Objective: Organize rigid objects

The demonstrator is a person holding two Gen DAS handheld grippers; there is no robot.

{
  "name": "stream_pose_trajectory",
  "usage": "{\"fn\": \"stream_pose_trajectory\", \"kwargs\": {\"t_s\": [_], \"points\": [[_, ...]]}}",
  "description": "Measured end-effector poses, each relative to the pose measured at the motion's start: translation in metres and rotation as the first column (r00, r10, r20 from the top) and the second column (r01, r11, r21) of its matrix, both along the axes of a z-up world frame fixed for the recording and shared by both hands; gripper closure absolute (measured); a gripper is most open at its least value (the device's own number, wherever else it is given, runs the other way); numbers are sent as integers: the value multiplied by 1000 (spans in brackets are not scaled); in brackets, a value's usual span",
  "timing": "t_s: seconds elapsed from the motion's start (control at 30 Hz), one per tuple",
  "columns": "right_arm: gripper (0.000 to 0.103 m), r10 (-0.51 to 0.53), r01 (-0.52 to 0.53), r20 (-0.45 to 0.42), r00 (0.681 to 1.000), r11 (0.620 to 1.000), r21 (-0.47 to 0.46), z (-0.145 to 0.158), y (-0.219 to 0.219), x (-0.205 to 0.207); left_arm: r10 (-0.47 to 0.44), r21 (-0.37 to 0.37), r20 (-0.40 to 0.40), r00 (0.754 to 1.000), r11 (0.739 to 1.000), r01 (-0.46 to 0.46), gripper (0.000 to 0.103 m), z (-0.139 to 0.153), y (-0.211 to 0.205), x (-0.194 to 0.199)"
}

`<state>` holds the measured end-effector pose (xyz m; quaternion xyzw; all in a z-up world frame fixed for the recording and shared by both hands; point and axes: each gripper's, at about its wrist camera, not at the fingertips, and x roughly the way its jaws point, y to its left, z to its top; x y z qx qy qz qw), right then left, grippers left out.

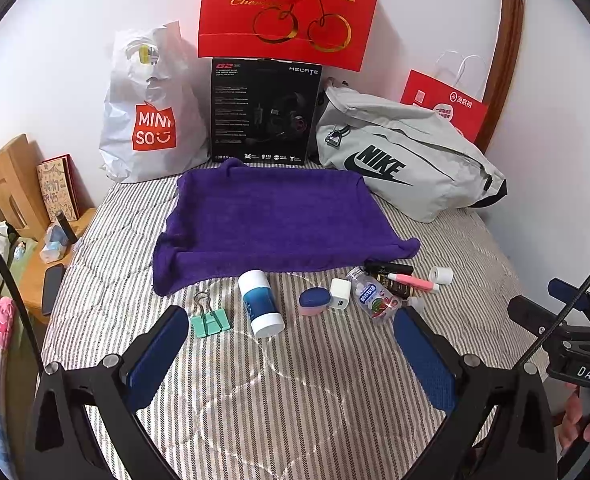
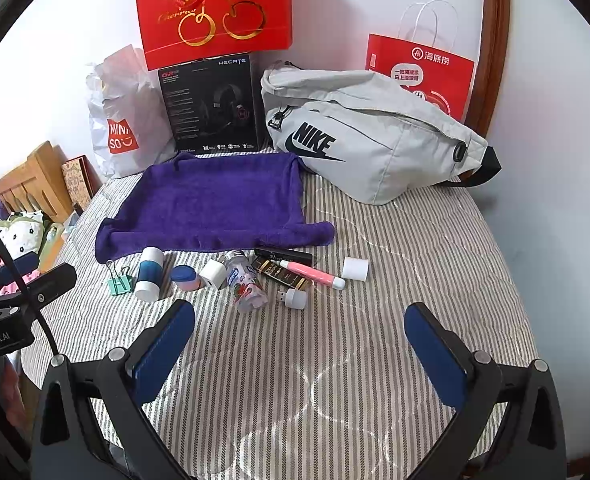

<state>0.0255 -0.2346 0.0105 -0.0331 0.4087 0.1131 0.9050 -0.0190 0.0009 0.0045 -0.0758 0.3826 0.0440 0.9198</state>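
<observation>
Striped bed [image 1: 315,380] shows nothing sorted: purple towel [image 1: 271,220] bare, small items [image 2: 235,276] loose along its near edge, both grippers' jaws open, empty.

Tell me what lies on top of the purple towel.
Nothing shows on the purple towel: its top is bare in both views. The small items, like the binder clip, lie on the striped bedding in front of it. What is underneath is hidden.

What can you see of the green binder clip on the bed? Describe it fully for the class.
The green binder clip has a mint-green folded body and two silver wire handles, apparently metal. It lies flat on the striped bedspread, at the left end of the row of small items, just in front of the purple towel. It touches nothing else; neither hand-held gripper holds it.
</observation>
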Motion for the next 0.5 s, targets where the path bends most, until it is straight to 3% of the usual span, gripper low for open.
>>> {"fn": "stream_pose_trajectory", "kwargs": {"t_s": [0.5], "points": [[0, 1, -1, -1, 1000, 1000, -3, -1, -1, -1, -3, 2, -5, 1000, 1000, 3, 0, -1, 1, 0]]}}
